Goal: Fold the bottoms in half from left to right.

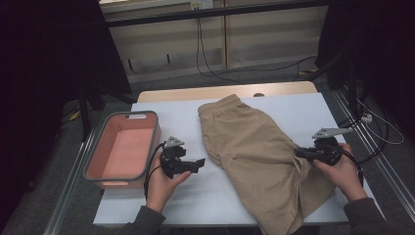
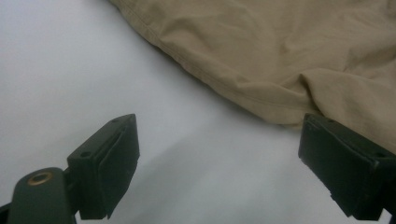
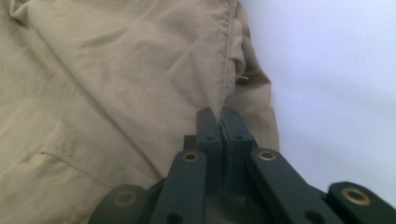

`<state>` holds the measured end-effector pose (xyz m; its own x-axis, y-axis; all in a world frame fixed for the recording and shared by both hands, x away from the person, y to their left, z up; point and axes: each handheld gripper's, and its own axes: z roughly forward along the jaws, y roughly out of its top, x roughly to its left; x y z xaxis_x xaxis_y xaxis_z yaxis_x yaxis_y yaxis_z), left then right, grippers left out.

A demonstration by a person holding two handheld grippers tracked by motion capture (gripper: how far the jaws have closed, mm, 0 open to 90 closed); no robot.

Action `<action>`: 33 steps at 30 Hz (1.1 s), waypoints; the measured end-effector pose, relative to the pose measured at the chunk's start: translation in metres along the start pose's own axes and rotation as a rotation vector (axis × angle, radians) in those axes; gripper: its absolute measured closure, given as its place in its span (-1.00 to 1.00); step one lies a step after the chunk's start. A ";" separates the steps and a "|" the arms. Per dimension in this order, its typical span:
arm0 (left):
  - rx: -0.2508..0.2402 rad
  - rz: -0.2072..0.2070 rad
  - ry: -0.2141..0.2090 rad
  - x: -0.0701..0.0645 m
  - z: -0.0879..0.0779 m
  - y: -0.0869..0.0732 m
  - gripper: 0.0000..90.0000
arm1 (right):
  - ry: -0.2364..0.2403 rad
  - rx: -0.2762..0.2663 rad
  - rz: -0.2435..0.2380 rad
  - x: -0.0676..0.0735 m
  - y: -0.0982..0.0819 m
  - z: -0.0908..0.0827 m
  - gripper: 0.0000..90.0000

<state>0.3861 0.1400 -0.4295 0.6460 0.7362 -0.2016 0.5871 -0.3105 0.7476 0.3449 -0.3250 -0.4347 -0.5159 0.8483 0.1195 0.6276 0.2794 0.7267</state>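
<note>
A pair of tan shorts (image 1: 254, 147) lies spread on the white table (image 1: 303, 112), its lower part hanging over the near edge. My right gripper (image 1: 299, 152) is at the shorts' right side, shut on a seamed fold of the fabric (image 3: 229, 70) that rises between its closed fingertips (image 3: 219, 119). My left gripper (image 1: 199, 164) is held just left of the shorts, open, pointing at their left hem. In the left gripper view the wide gap (image 2: 219, 158) between the jaws holds only bare table, and the shorts' hem (image 2: 243, 88) lies just beyond the right jaw.
A pink tub with a grey rim (image 1: 151, 147) stands on the table's left side, close to my left hand. Metal rails run along both table sides. Cables trail on the floor behind the table and at its right.
</note>
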 end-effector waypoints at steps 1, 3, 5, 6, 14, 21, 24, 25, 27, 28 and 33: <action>0.000 0.005 0.001 0.001 -0.001 0.000 -0.72 | 0.008 -0.002 0.004 0.000 -0.002 -0.002 0.95; 0.000 0.002 0.001 0.001 -0.001 0.000 -0.72 | 0.015 -0.010 0.011 -0.001 -0.005 -0.003 0.92; 0.001 -0.006 -0.001 0.001 0.000 0.000 -0.72 | -0.015 -0.020 0.011 0.001 -0.009 -0.003 0.51; 0.002 0.004 0.001 0.000 -0.001 0.000 -0.72 | -0.022 -0.016 0.021 0.001 -0.010 -0.002 0.39; -0.002 -0.008 -0.001 0.001 -0.002 0.000 -0.72 | -0.015 0.041 0.044 -0.002 -0.017 0.007 0.53; -0.004 -0.002 0.001 0.000 -0.001 0.000 -0.72 | -0.037 0.060 0.020 -0.005 -0.014 0.005 0.93; -0.003 -0.003 -0.002 0.001 -0.002 0.000 -0.72 | -0.085 0.026 0.043 -0.016 -0.013 -0.004 0.94; -0.002 -0.006 0.001 0.001 -0.002 -0.001 -0.72 | -0.098 0.025 0.048 -0.019 -0.013 -0.005 0.94; -0.001 -0.010 0.000 0.001 -0.001 -0.001 -0.72 | -0.063 0.012 0.082 -0.024 -0.015 -0.005 0.93; 0.000 -0.011 -0.002 0.001 -0.001 -0.001 -0.72 | -0.058 0.003 0.082 -0.024 -0.016 -0.005 0.93; 0.000 -0.001 -0.001 0.001 -0.001 0.000 -0.72 | -0.086 0.016 0.049 -0.016 -0.013 0.000 0.49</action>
<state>0.3860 0.1413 -0.4287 0.6460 0.7358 -0.2034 0.5880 -0.3097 0.7473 0.3447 -0.3424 -0.4460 -0.4329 0.8964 0.0950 0.6605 0.2437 0.7102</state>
